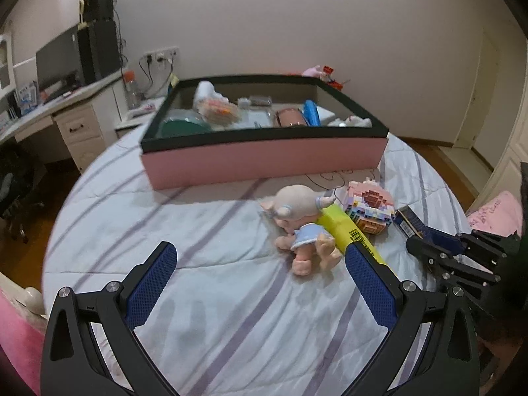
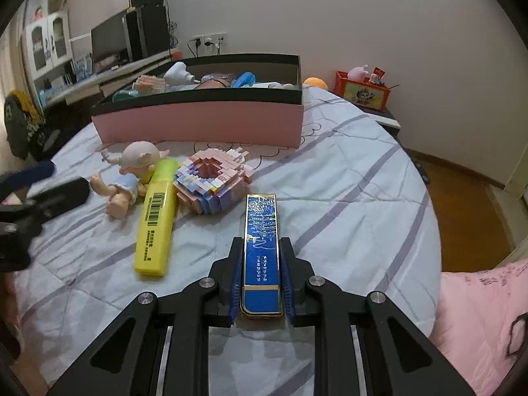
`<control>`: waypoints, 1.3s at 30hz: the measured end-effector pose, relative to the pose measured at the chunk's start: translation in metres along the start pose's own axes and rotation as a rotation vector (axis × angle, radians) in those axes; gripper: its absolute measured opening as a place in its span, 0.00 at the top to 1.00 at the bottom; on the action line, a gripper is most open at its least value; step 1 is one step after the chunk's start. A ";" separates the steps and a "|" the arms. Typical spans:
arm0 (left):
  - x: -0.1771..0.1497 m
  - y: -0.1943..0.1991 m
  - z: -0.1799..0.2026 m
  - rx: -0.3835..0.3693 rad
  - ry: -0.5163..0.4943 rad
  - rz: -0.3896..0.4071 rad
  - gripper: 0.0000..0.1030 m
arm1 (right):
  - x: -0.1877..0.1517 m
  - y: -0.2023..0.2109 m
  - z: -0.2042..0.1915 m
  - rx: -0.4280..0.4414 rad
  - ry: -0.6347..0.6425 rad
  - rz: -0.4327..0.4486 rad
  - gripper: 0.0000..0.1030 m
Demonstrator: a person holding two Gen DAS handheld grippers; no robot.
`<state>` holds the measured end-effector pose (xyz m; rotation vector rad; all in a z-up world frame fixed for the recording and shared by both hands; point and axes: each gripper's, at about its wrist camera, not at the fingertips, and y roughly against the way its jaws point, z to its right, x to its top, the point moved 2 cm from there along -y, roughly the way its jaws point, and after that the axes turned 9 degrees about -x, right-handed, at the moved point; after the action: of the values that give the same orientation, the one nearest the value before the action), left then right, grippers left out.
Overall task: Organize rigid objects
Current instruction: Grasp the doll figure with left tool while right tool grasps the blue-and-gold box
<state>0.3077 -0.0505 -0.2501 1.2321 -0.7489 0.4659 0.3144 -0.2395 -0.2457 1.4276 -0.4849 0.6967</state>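
A: Blue and gold, low in the centre of the right wrist view: that is the slim box (image 2: pixel 262 254) we have between the padded jaws of our right gripper (image 2: pixel 260 280), which are shut on its long sides. We grip it near its closer end so the rest sticks out ahead, ready to be carried forward.

B: And our left gripper (image 1: pixel 260 283)?

A: Wide open, holding nothing, at the bottom of the left wrist view. Its right finger overlaps the yellow highlighter (image 1: pixel 349 227) in the frame; we cannot tell if they touch.

B: What does the box look like?

A: Long, flat, hard-edged, glossy blue with pale lettering and gold trim. It lies on the striped bedsheet (image 2: pixel 346 178).

B: Farther up?

A: The doll (image 2: pixel 132 175) and block model (image 2: pixel 211 178), mid-frame, then the pink storage box (image 2: pixel 204 122) in the upper centre, already holding things, likely our destination.
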 end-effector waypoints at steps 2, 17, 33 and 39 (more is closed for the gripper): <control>0.001 -0.011 0.002 0.003 0.006 -0.025 0.00 | 0.000 -0.002 -0.001 0.000 0.003 0.007 0.80; 0.010 -0.060 0.002 0.065 0.003 -0.176 0.00 | 0.005 -0.011 -0.001 0.008 -0.005 0.035 0.80; -0.011 -0.018 -0.022 -0.014 0.002 -0.137 0.52 | 0.004 -0.009 -0.002 -0.004 -0.014 0.035 0.80; -0.032 0.011 -0.048 0.023 0.044 -0.121 0.50 | 0.000 -0.002 -0.010 0.016 -0.019 0.018 0.80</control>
<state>0.2908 0.0013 -0.2726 1.2766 -0.6293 0.4018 0.3147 -0.2297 -0.2482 1.4475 -0.5087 0.7036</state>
